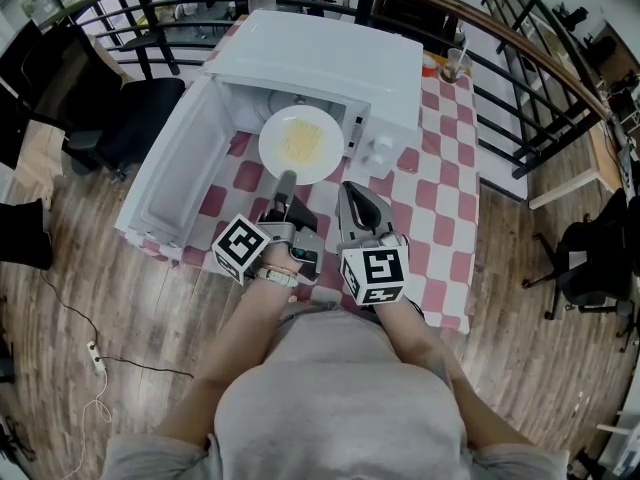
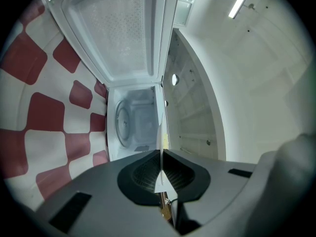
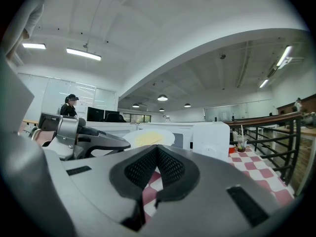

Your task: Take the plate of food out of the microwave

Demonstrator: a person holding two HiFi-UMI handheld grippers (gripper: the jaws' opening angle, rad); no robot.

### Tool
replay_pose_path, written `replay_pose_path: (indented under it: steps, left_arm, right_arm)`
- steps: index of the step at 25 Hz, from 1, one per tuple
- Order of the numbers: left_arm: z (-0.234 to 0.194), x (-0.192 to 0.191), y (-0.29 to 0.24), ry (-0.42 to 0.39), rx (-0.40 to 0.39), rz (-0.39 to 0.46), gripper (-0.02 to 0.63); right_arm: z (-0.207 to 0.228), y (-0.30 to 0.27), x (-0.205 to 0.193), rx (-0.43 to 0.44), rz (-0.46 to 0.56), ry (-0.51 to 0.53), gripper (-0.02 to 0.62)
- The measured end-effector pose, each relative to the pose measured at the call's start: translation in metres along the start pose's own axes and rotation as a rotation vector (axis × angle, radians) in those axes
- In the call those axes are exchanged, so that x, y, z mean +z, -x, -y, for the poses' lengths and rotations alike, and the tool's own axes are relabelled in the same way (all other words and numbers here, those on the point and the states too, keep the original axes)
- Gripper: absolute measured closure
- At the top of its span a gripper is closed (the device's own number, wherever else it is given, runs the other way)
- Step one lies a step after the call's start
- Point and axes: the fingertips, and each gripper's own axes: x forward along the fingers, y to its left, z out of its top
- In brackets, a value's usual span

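The left gripper (image 1: 287, 180) is clamped on the near rim of the plate (image 1: 302, 143) of yellow food – the left gripper view shows the thin white edge pinched between its 2 pads. The plate hangs level just ahead of its tips, in front of the mouth of the microwave (image 1: 330, 58), whose door (image 1: 175, 168) stands open to that gripper's left. The right gripper (image 1: 348, 188) sits just beside it – jaws together on nothing – above the checked tablecloth (image 1: 440, 168).
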Motion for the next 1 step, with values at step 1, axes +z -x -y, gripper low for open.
replay_pose_path:
  steps: [1]
  left_arm:
    - [0.0000, -0.0003, 0.0000, 0.001, 0.001, -0.001, 0.589]
  right_arm:
    - [0.0001, 0.0001, 0.0003, 0.000, 0.001, 0.000, 0.571]
